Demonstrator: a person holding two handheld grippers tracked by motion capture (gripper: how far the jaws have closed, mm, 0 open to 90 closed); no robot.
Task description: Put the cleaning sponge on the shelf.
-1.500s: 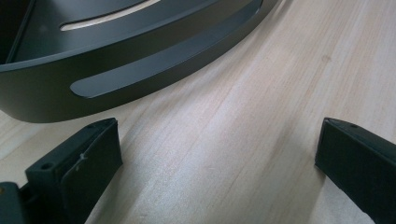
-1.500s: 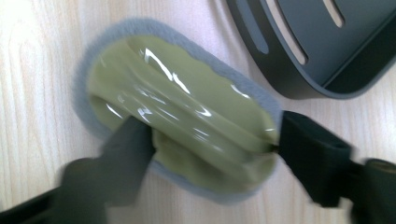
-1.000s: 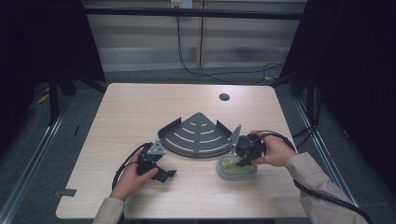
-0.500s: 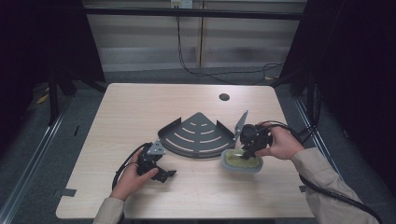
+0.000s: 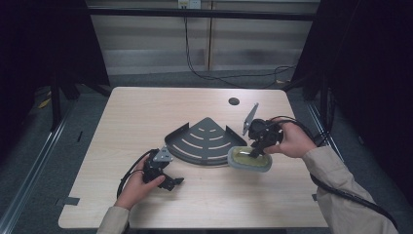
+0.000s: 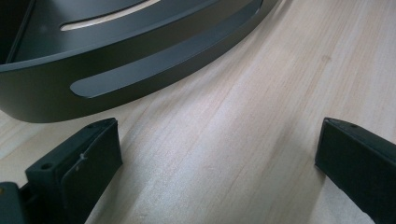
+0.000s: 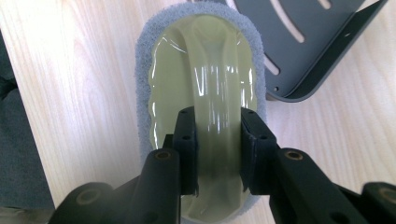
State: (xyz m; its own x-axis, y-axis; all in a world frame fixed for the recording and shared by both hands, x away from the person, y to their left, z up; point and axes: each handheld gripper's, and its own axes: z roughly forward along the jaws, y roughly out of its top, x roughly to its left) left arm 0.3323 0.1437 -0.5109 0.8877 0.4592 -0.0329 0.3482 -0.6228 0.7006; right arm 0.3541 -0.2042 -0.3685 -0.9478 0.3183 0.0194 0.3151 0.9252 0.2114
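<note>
The right gripper [image 7: 217, 154] is clamping the pale green handle of the scrubber [image 7: 201, 88], seemingly lifted just beside the dark corner shelf [image 5: 204, 141]. The left gripper [image 6: 217, 163] is resting wide open and empty on the table [image 5: 141, 112], near the shelf's curved edge

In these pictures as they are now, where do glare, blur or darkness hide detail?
High view: surroundings are dark, the light wooden table evenly lit. Right gripper view: white glare streaks on the pale green glossy scrubber handle held by the right gripper. Left gripper view: the near jaws look soft, the dark grey slotted corner shelf sharper.
</note>
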